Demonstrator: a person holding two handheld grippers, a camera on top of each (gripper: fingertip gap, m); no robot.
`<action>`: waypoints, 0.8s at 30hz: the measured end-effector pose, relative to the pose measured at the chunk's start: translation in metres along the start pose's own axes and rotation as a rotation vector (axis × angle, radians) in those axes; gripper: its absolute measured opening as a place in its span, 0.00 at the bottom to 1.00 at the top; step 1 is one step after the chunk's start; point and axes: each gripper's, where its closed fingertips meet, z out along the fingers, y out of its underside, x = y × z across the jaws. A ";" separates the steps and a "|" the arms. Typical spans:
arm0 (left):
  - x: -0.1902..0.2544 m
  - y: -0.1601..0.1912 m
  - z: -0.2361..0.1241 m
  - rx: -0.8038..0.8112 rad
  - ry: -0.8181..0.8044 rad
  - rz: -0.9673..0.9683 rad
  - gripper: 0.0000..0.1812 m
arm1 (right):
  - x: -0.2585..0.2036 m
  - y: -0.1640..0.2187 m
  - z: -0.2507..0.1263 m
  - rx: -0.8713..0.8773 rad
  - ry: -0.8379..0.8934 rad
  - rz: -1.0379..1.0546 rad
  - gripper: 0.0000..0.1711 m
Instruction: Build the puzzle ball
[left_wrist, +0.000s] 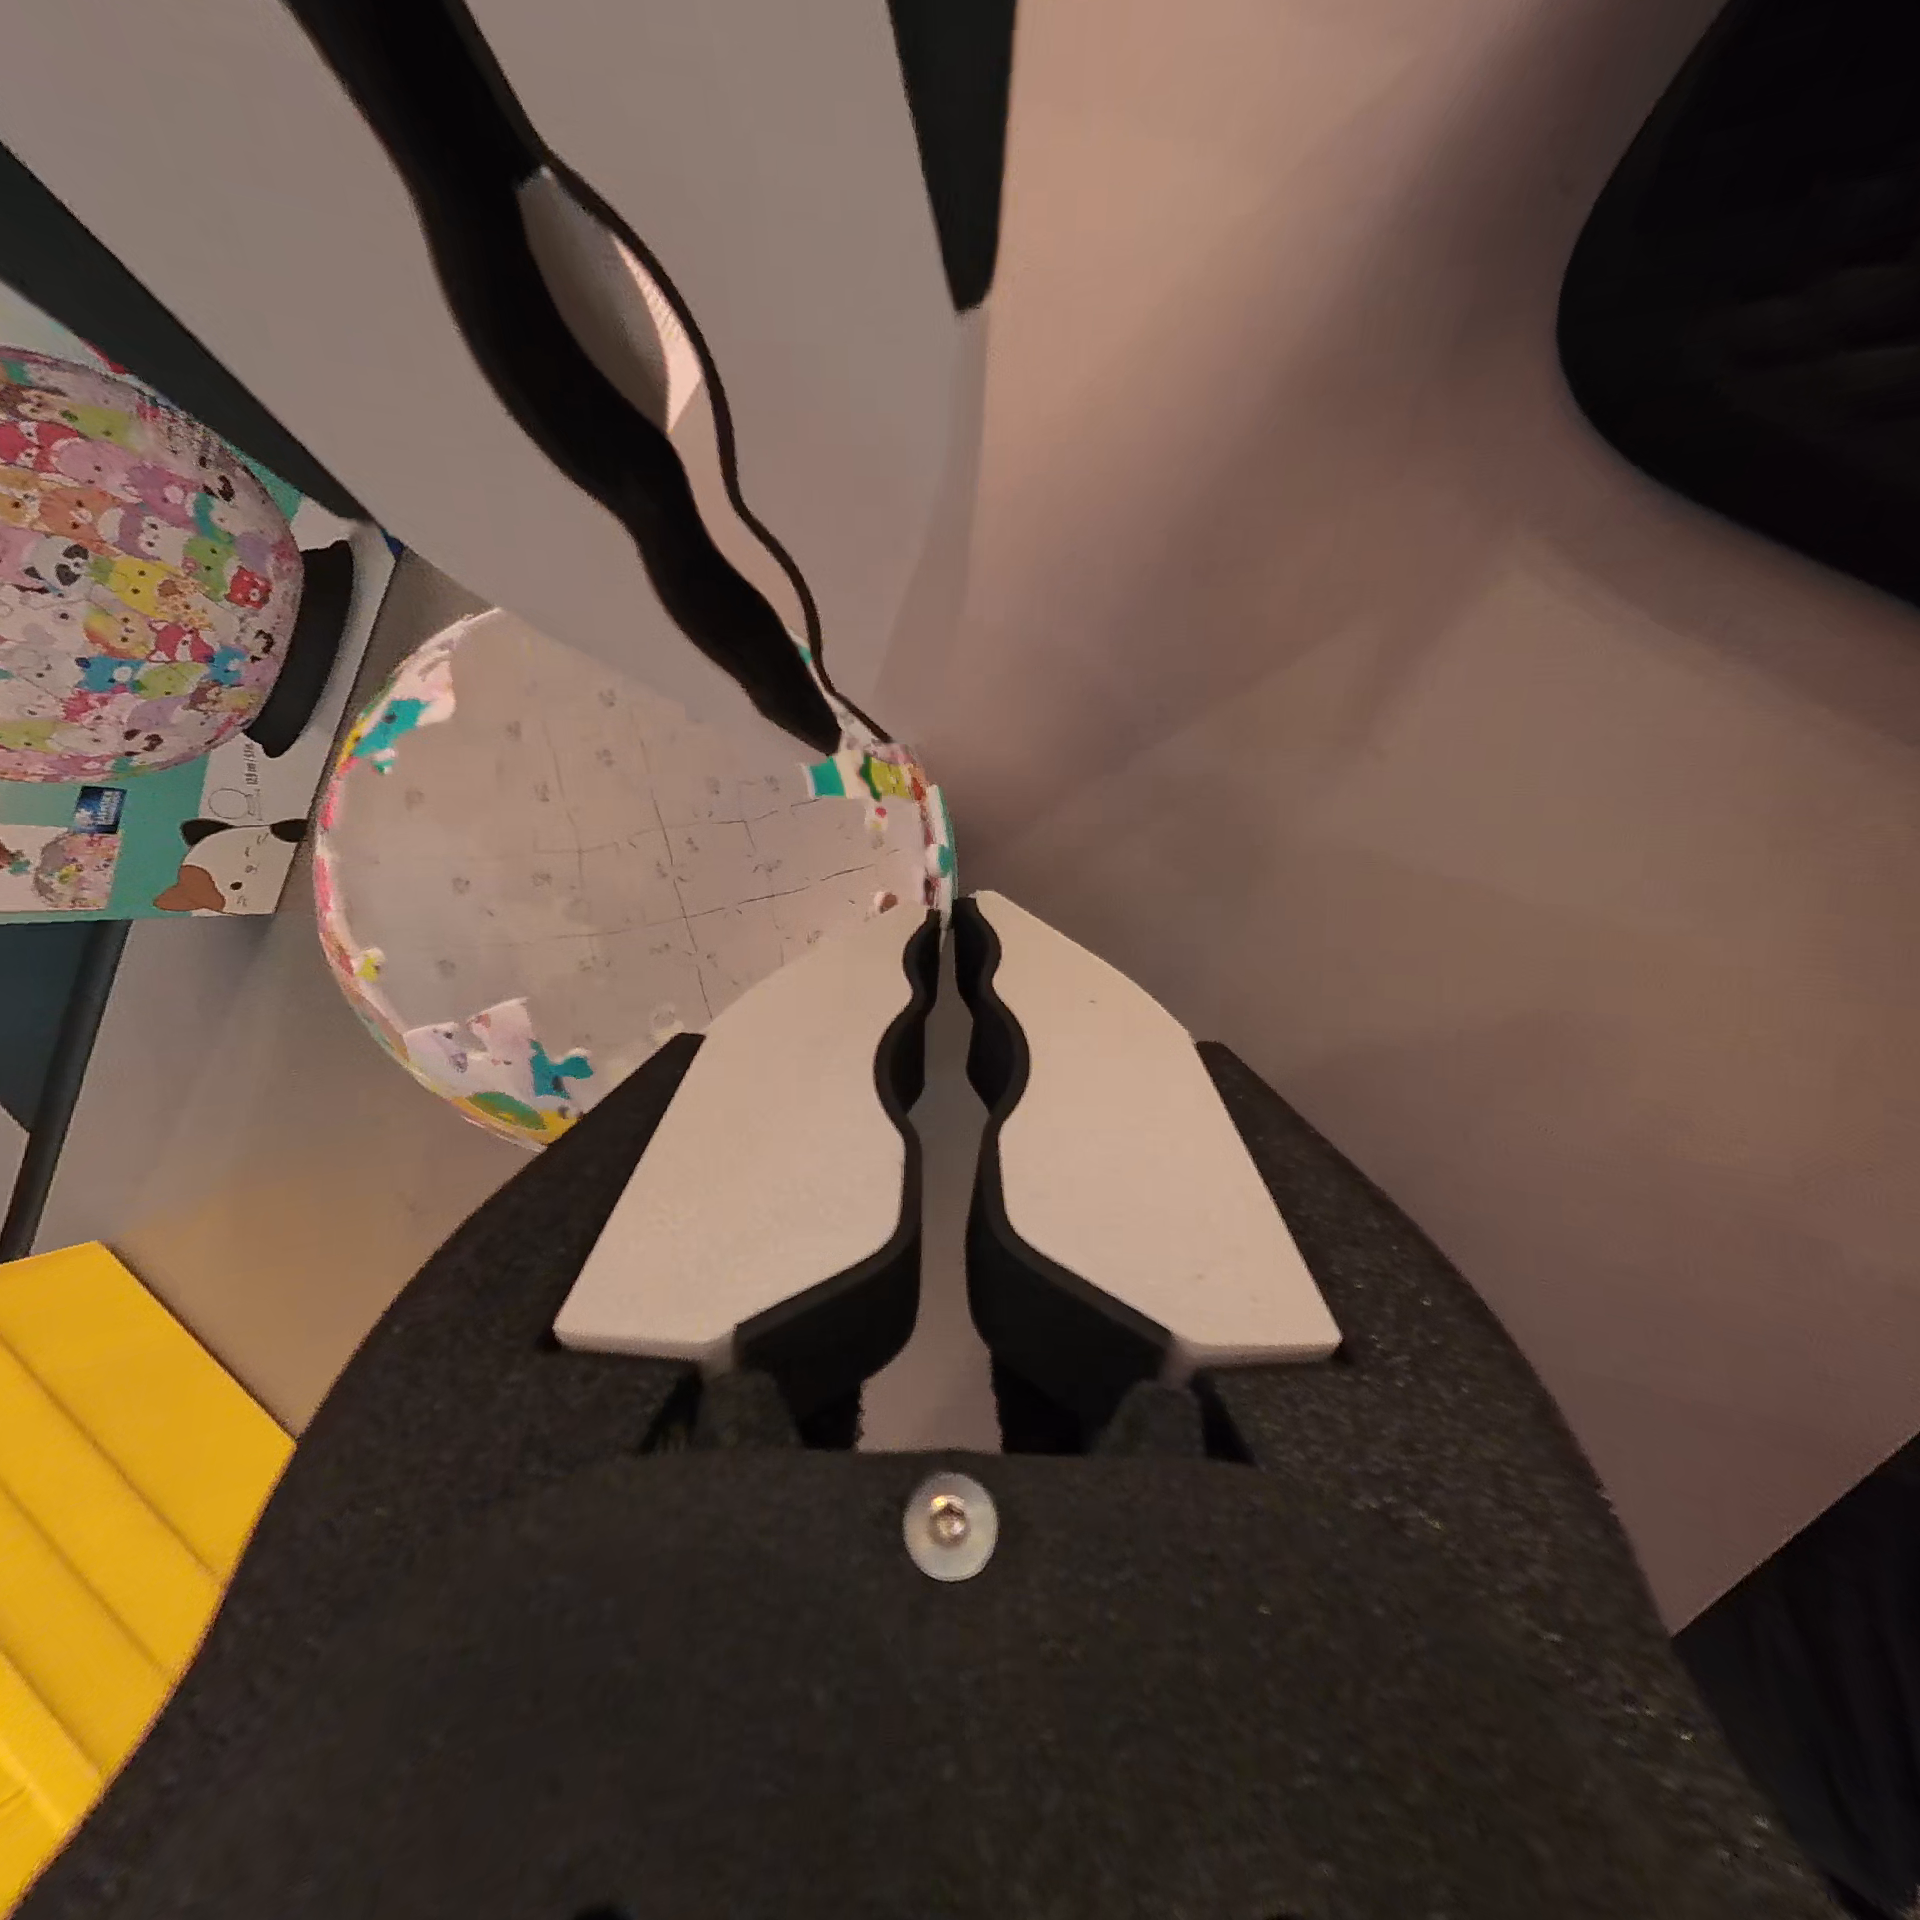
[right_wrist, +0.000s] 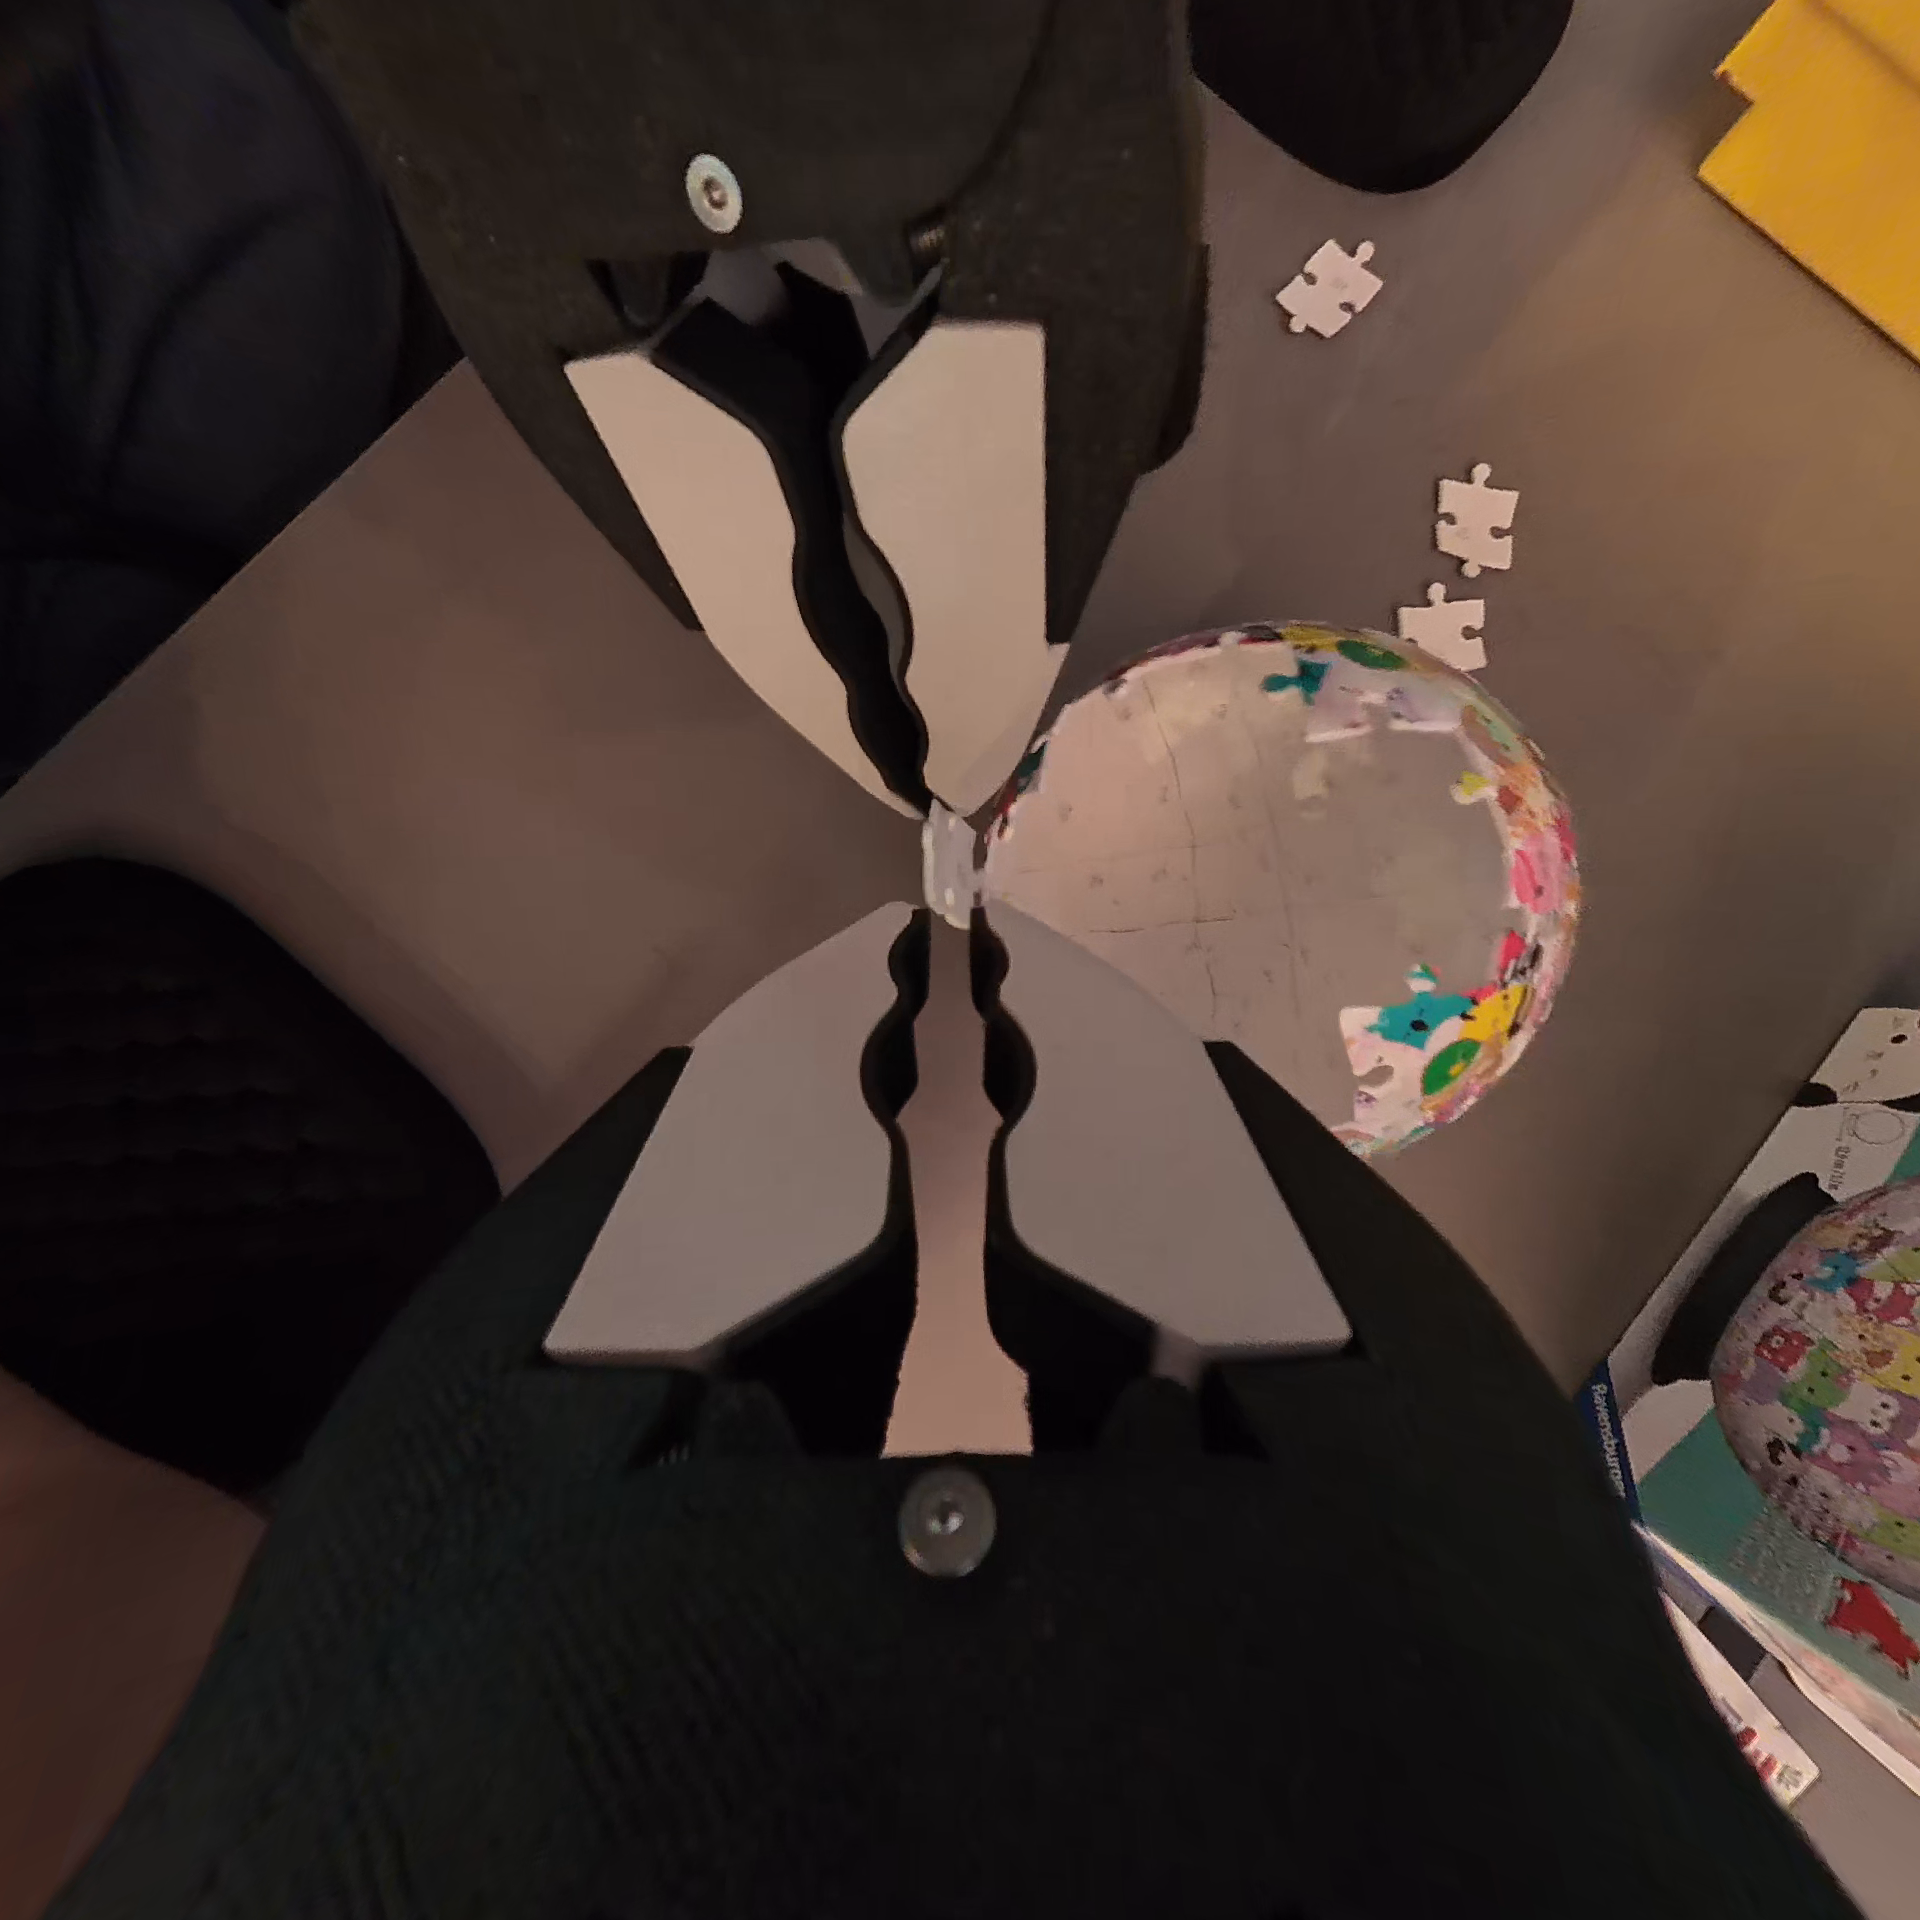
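Right gripper (right_wrist: 943, 920), jaws nearly pressed together, is pinching one end of a puzzle piece (right_wrist: 951, 868) at its tips. Facing it from straight ahead, the left gripper (right_wrist: 928, 795) is closing its tips on the opposite end of the same piece; in the left wrist view its own jaws (left_wrist: 948, 914) are nearly together at the shell's rim. Just right of both tips, the half-built puzzle ball (right_wrist: 1288, 883) is lying with its open hollow facing up. Beyond it, loose pieces (right_wrist: 1475, 520) are waiting on the table (right_wrist: 520, 727). Judgement: good seating is calling for aligning tabs with the rim gap, then pressing evenly without twisting.
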 end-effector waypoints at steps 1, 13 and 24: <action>0.001 0.001 0.001 -0.003 0.004 -0.001 0.01 | 0.001 0.001 0.000 -0.001 0.000 0.003 0.05; 0.001 0.004 -0.001 -0.014 0.025 -0.045 0.01 | -0.001 0.004 0.002 -0.008 -0.023 0.014 0.05; -0.007 0.005 -0.001 -0.052 0.008 -0.088 0.01 | -0.004 0.002 0.005 0.008 -0.049 0.009 0.07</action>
